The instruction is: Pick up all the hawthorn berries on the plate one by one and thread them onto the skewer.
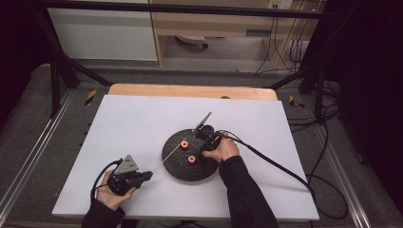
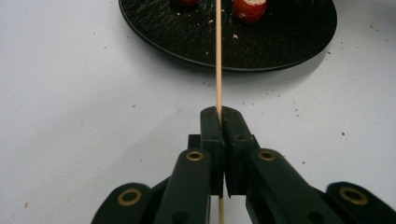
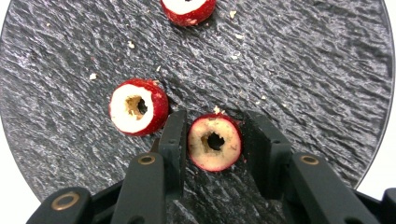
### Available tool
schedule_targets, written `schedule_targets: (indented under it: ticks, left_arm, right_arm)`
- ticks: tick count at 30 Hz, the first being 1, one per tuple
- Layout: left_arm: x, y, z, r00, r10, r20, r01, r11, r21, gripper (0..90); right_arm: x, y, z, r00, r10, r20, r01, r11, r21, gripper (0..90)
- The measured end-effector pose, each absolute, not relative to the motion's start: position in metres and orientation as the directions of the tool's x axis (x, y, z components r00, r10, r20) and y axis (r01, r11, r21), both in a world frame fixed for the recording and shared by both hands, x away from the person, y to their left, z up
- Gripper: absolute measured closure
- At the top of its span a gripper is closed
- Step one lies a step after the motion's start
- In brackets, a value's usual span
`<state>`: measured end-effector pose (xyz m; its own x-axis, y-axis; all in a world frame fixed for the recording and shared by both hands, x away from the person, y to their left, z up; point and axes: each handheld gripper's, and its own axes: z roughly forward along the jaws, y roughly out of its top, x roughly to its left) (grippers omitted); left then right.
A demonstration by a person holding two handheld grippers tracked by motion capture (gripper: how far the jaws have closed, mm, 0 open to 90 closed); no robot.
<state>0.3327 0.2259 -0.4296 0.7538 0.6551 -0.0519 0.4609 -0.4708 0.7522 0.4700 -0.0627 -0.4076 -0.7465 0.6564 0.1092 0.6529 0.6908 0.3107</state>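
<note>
A: What does the left gripper (image 2: 219, 116) hold?
B: A thin wooden skewer (image 2: 218, 60), pinched tight between its jaws near the table's (image 1: 142, 118) front edge, tip reaching over the black slate plate (image 3: 303, 60).
A: And the right gripper (image 3: 215, 135)?
B: Its jaws stand apart around one cored red fruit piece (image 3: 215, 142) on the plate, not yet clamping; a second piece (image 3: 138, 107) lies just beside its left jaw, and a third (image 3: 188, 9) lies farther off.

Matt rough slate-like plate (image 3: 303, 60); thin wooden skewer (image 2: 218, 56); smooth matt white tabletop (image 1: 142, 118).
</note>
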Motion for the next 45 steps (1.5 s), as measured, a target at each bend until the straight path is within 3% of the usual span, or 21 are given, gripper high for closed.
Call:
schedule_targets:
  ticks: [8, 13, 26, 37, 45]
  left_arm:
    - [0.331, 0.226, -0.428, 0.752, 0.657, -0.047, 0.454, -0.466, 0.759, 88.0]
    - [0.330, 0.225, -0.428, 0.753, 0.657, -0.039, 0.446, -0.465, 0.764, 88.0]
    - [0.323, 0.215, -0.428, 0.745, 0.666, -0.041, 0.440, -0.444, 0.781, 88.0]
    - [0.319, 0.212, -0.426, 0.721, 0.690, -0.068, 0.457, -0.400, 0.795, 88.0]
    - [0.315, 0.208, -0.424, 0.703, 0.705, -0.091, 0.469, -0.363, 0.805, 88.1]
  right_arm:
    - [0.467, -0.069, -0.394, -0.724, 0.677, 0.131, 0.666, 0.636, 0.389, 62.4]
    - [0.460, -0.082, -0.375, -0.683, 0.709, 0.177, 0.689, 0.544, 0.479, 62.5]
    - [0.440, -0.114, -0.374, -0.574, 0.710, 0.409, 0.705, 0.174, 0.688, 62.6]
    - [0.431, -0.123, -0.382, -0.504, 0.662, 0.555, 0.649, -0.133, 0.749, 62.6]
    - [0.430, -0.120, -0.381, -0.500, 0.626, 0.598, 0.584, -0.267, 0.767, 62.7]
